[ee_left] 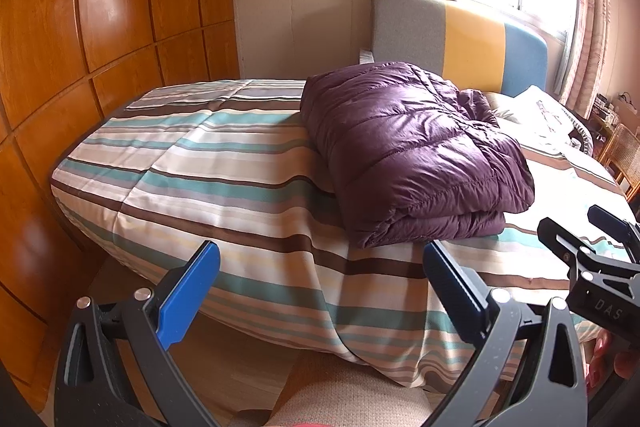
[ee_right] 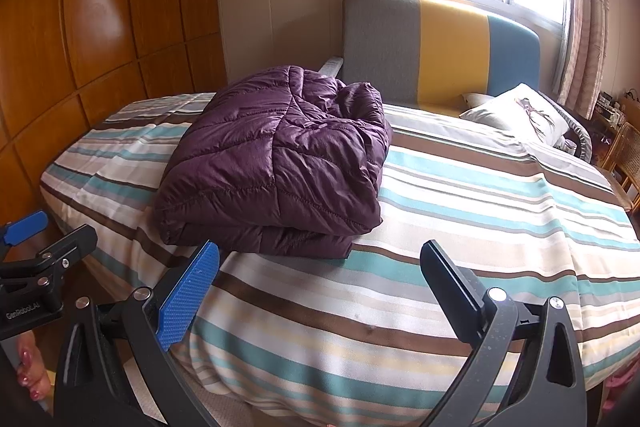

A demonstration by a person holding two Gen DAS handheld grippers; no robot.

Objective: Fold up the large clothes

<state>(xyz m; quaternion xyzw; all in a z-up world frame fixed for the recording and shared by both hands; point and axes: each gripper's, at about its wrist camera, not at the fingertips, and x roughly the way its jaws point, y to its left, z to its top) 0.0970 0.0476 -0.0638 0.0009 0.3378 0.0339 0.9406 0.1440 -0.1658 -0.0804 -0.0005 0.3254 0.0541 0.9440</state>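
A purple quilted down jacket [ee_left: 412, 155] lies folded in a thick stack on the striped bedspread [ee_left: 224, 167]. It also shows in the right wrist view [ee_right: 276, 163]. My left gripper [ee_left: 320, 283] is open and empty, held back from the bed's near edge, below and left of the jacket. My right gripper [ee_right: 320, 283] is open and empty, just short of the jacket's near edge. The right gripper shows at the right edge of the left wrist view [ee_left: 592, 259], and the left gripper at the left edge of the right wrist view [ee_right: 36, 251].
Wooden wardrobe doors [ee_left: 80, 67] stand left of the bed. A grey, yellow and blue headboard [ee_right: 436, 55] stands at the back under a bright window. A white pillow [ee_right: 516, 115] lies at the far right. A cane chair [ee_right: 624, 155] stands beside the bed.
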